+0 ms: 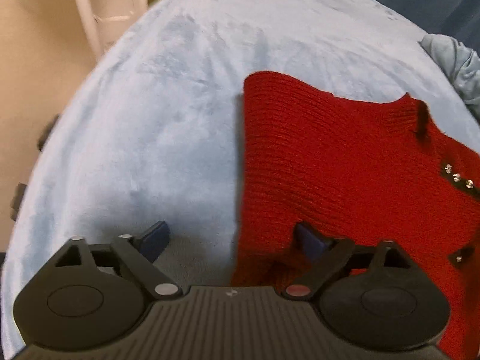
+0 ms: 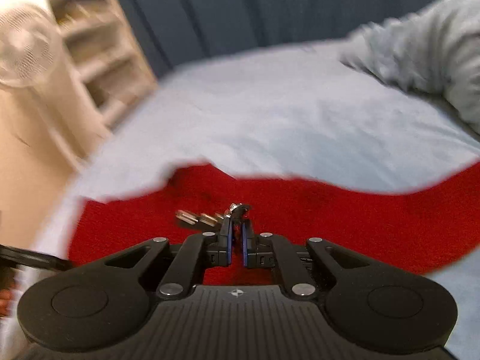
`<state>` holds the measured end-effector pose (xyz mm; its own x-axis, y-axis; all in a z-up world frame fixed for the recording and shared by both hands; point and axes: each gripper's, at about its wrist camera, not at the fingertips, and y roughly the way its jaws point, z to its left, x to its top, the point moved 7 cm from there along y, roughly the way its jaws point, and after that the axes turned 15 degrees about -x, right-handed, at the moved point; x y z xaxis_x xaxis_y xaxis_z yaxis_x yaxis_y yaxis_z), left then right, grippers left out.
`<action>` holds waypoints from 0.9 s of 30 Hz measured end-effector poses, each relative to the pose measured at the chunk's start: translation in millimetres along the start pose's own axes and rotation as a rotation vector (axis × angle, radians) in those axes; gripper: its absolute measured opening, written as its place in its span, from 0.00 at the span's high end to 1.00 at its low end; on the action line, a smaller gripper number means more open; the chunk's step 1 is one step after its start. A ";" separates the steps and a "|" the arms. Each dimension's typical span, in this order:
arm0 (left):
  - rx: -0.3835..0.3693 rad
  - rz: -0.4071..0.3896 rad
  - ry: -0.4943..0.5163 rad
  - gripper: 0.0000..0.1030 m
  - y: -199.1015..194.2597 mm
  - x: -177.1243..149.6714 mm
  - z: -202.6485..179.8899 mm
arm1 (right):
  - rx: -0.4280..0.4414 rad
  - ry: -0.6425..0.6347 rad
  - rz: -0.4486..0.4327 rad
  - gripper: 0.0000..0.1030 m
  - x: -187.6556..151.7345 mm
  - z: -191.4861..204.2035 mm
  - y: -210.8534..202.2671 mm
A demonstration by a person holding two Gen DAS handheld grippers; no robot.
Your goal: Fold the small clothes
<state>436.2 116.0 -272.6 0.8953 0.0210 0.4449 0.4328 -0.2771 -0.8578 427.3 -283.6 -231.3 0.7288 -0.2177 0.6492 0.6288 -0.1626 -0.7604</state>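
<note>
A red knit garment (image 1: 324, 162) with small shiny studs lies flat on a light blue blanket (image 1: 168, 114). My left gripper (image 1: 231, 240) is open, low over the garment's left edge: the left finger is over the blanket, the right finger (image 1: 309, 240) over the red knit. In the right wrist view the red garment (image 2: 300, 216) spreads under my right gripper (image 2: 236, 225), whose fingers are nearly closed on a dark bit of the garment with the shiny studs (image 2: 198, 217). That view is motion-blurred.
A grey-blue crumpled cloth (image 1: 456, 63) lies at the blanket's right edge; it also shows in the right wrist view (image 2: 420, 57). A pale shelf unit (image 2: 96, 54) and beige floor are to the left. Dark blue curtain (image 2: 240, 9) is behind.
</note>
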 end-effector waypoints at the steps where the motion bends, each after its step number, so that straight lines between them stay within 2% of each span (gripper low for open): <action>1: 0.012 -0.005 0.024 0.05 -2.3 -0.3 -1.4 | -0.069 -0.008 0.059 0.94 -10.0 -11.3 24.4; 2: 0.020 -0.007 0.045 0.04 -5.2 -0.5 -2.9 | -0.103 0.008 0.114 0.94 -20.0 -21.6 41.6; 4: 0.019 -0.029 0.078 0.04 -16.9 -0.2 -7.8 | -0.114 0.082 0.074 0.93 -20.5 -37.3 35.5; 6: 0.029 -0.055 0.122 0.03 -35.3 -1.8 -15.2 | -0.105 0.204 0.060 0.74 -22.6 -56.1 14.9; 8: 0.040 -0.087 0.181 0.02 -56.4 -8.6 -26.8 | -0.038 0.330 0.059 0.70 -34.6 -75.3 -14.9; 10: 0.054 -0.126 0.229 0.00 -81.8 -25.3 -41.7 | -0.035 0.381 0.063 0.70 -54.5 -88.8 -48.0; 13: 0.026 -0.152 0.273 0.00 -119.9 -66.4 -69.0 | -0.046 0.397 0.039 0.67 -89.3 -99.1 -109.8; 15: -0.007 -0.149 0.284 0.00 -141.9 -96.5 -87.0 | -0.049 0.398 0.000 0.55 -106.9 -103.4 -150.6; 17: -0.025 -0.143 0.274 0.00 -159.2 -122.2 -101.0 | -0.064 0.392 -0.037 0.47 -125.2 -108.9 -189.4; 19: -0.038 -0.146 0.259 0.00 -176.5 -143.7 -114.3 | -0.068 0.361 -0.062 0.45 -139.0 -113.6 -216.1; 23: -0.052 -0.177 0.247 0.00 -205.3 -168.3 -137.6 | -0.076 0.280 -0.121 0.40 -142.5 -119.0 -248.3; 27: -0.039 -0.190 0.283 0.00 -223.7 -173.0 -162.2 | -0.138 0.323 -0.199 0.39 -137.1 -141.5 -255.8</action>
<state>167.4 18.6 -116.0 0.7318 -0.1905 0.6544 0.5800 -0.3302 -0.7447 128.1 -348.3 -128.4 0.4601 -0.4569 0.7613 0.6905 -0.3549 -0.6303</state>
